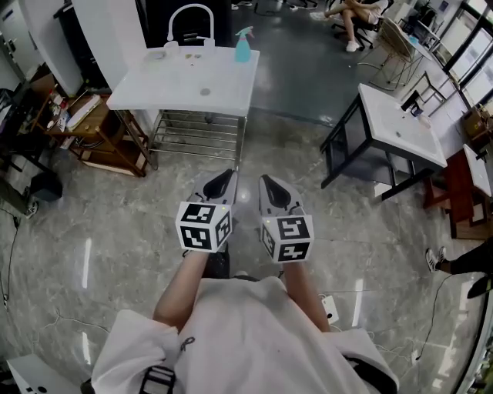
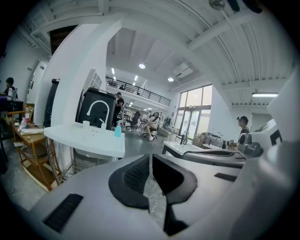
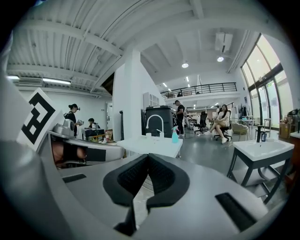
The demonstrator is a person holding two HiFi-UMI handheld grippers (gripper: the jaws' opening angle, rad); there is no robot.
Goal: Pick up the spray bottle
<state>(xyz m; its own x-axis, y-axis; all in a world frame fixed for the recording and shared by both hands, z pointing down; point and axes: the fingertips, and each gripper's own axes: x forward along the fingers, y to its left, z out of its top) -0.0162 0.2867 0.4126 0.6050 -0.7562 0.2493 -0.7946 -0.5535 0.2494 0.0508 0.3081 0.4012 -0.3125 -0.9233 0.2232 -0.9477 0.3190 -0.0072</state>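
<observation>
A teal spray bottle (image 1: 243, 45) stands upright at the far right corner of a white sink table (image 1: 223, 96), well ahead of both grippers. It also shows small in the left gripper view as the spray bottle (image 2: 118, 130) and in the right gripper view as the spray bottle (image 3: 175, 135). My left gripper (image 1: 223, 181) and right gripper (image 1: 270, 187) hang side by side over the marble floor, far short of the table. Both point toward the table with jaws shut and nothing between them.
A white arched faucet (image 1: 190, 21) rises at the sink table's back edge. A second white table on a black frame (image 1: 400, 127) stands to the right. A wooden shelf (image 1: 96, 131) with clutter is at the left. A seated person (image 1: 354, 15) is far back.
</observation>
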